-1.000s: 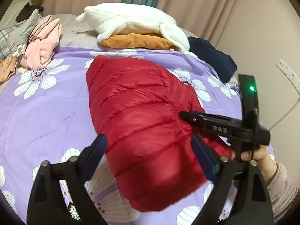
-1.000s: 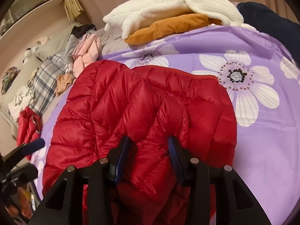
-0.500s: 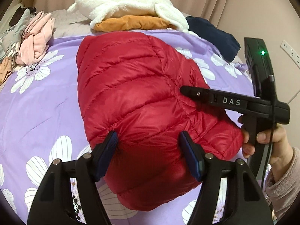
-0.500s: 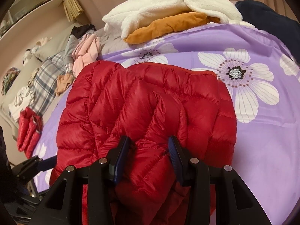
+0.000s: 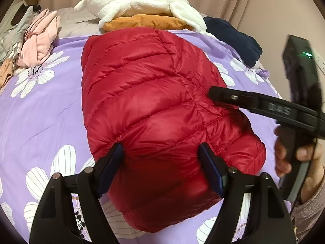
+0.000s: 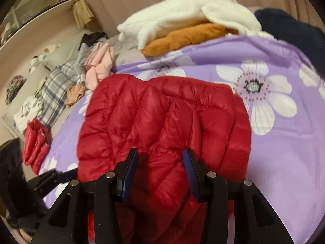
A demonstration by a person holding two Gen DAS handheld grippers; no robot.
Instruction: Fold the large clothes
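Red quilted nylon fills both views: the puffer jacket (image 5: pixel 154 101) lies on the purple flowered bedspread (image 5: pixel 40 118), already doubled into a compact bundle with no sleeve showing loose, so I judge the folding mostly done and the tidying and setting aside left. Other clothes wait further up the bed, a white fleece (image 5: pixel 138 2) on an orange piece (image 5: pixel 146 21), a navy garment (image 5: pixel 233 38), and a pink heap (image 5: pixel 38 40).

My left gripper (image 5: pixel 160 162) stands wide with the near end of the bundle bulging between its jaws; they have just been opening a little, and the pads (image 5: pixel 113 158) look to touch the fabric rather than pinch it (I cannot be sure). My right gripper (image 6: pixel 160 172) is clamped on a bunched ridge of the jacket, at a middling width.

Compared with a second ago, the left gripper has come down from above the jacket to straddle its end, first narrowing and then easing wider. The right grip looks unchanged.
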